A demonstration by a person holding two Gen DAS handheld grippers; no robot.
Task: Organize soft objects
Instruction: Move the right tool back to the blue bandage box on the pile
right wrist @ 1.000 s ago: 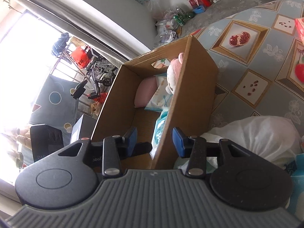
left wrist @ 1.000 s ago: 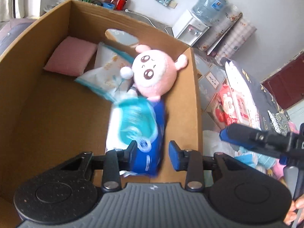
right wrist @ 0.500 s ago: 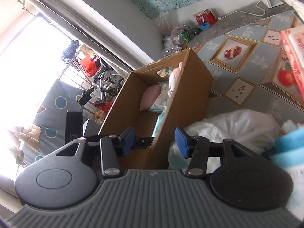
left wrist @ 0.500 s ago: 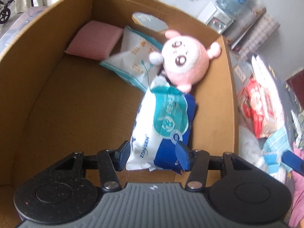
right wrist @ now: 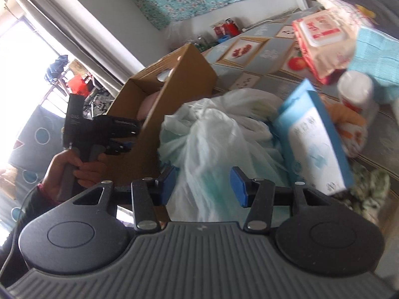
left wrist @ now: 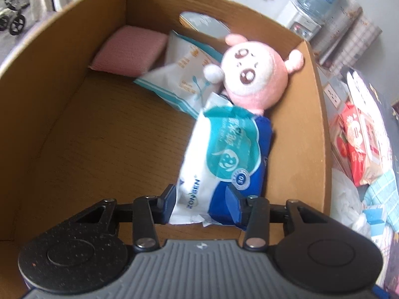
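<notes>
- Left gripper (left wrist: 200, 203): jaws closing, wet-wipes pack (left wrist: 225, 159) between them; cannot tell if pads press it.
- Pack lies in cardboard box (left wrist: 62, 129), right side, near pink plush doll (left wrist: 254, 77).
- Right gripper (right wrist: 204, 186): unclenched, empty, above white plastic bag (right wrist: 212, 129).

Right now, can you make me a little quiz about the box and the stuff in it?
1. True or false: the pink doll lies in the box.
2. What lies between the left gripper's closing jaws? A) wipes pack B) pink cushion C) bottle
3. Fill in: the right gripper points at a white plastic ____.

Key:
1. true
2. A, the wipes pack
3. bag
</notes>
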